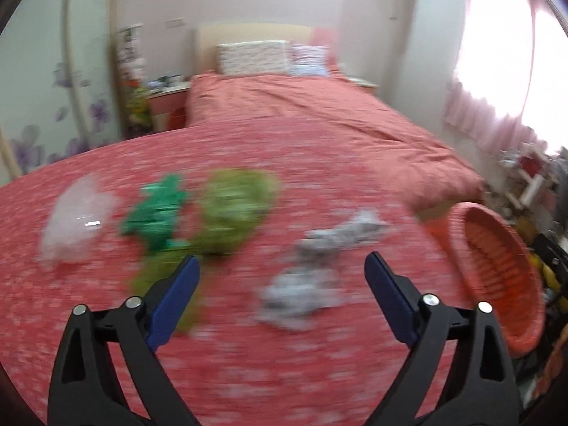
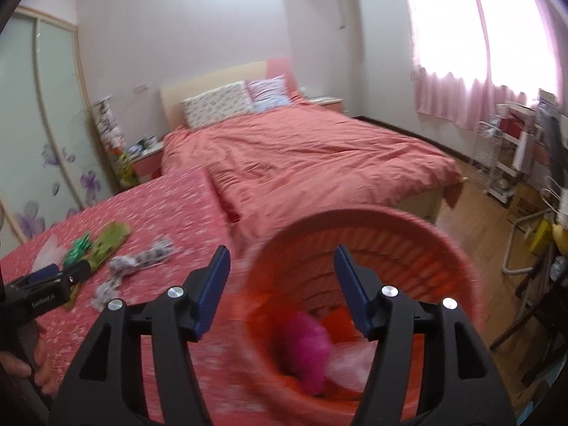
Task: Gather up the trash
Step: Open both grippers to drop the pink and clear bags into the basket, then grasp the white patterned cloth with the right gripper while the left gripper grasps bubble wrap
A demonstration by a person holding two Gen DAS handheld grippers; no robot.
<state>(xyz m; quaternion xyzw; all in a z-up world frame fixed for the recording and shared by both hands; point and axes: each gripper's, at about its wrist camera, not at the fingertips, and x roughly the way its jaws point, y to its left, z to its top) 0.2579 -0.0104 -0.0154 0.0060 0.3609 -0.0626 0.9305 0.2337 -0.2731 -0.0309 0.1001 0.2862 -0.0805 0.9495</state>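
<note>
Trash on the red patterned surface (image 1: 248, 372): clear plastic wrapper (image 1: 76, 222) at 9 o'clock of the left gripper (image 1: 282, 277), green foil (image 1: 156, 209) and green bag (image 1: 232, 209) at 11 o'clock, grey crumpled paper (image 1: 319, 259) just ahead; left fingers (image 1: 179, 293) wide apart, empty. Orange basket (image 2: 372, 248), at 3 o'clock of the paper at the surface's edge, holds pink trash (image 2: 307, 344); right gripper (image 2: 280, 284) above it, fingers apart, empty. Risk: light, loose paper could slip a shallow pinch, and a nudged basket could tip off the edge.

daylight blows out the curtained window (image 2: 472, 35); near bedding smears with motion blur, and fisheye edges curve darkly
</note>
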